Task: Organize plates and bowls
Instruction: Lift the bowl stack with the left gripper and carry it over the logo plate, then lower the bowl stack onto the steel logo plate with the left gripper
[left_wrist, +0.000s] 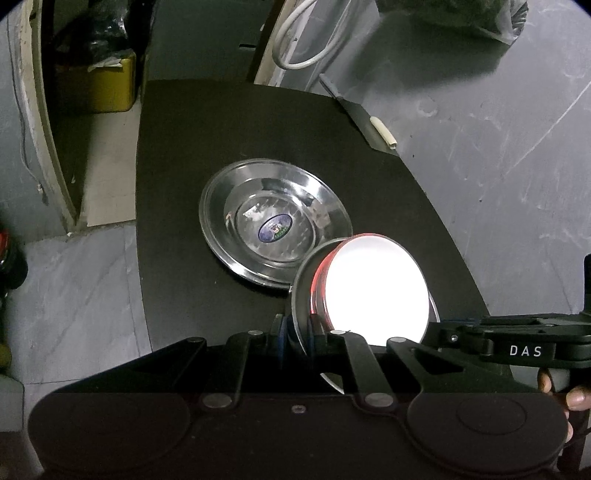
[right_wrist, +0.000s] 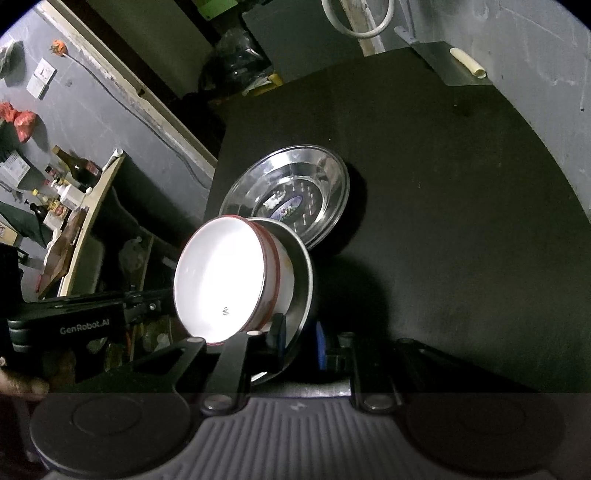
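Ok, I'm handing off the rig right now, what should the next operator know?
Left gripper: shut on one edge of the steel plate.
Right gripper: appears shut on the opposite edge.
The red-rimmed white bowl sits in that plate, which seems held just above the black table, beside the stickered steel plate.
Done: bowl in plate.
Left: probably set this plate into the stickered one, then release.

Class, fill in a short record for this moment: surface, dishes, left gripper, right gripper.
surface: black table
dishes: steel plate with a sticker, flat on the table; white bowl sitting in a second steel plate, both tilted
left gripper: shut on the tilted plate's rim
right gripper: its fingers either side of the same plate's rim; grip unclear
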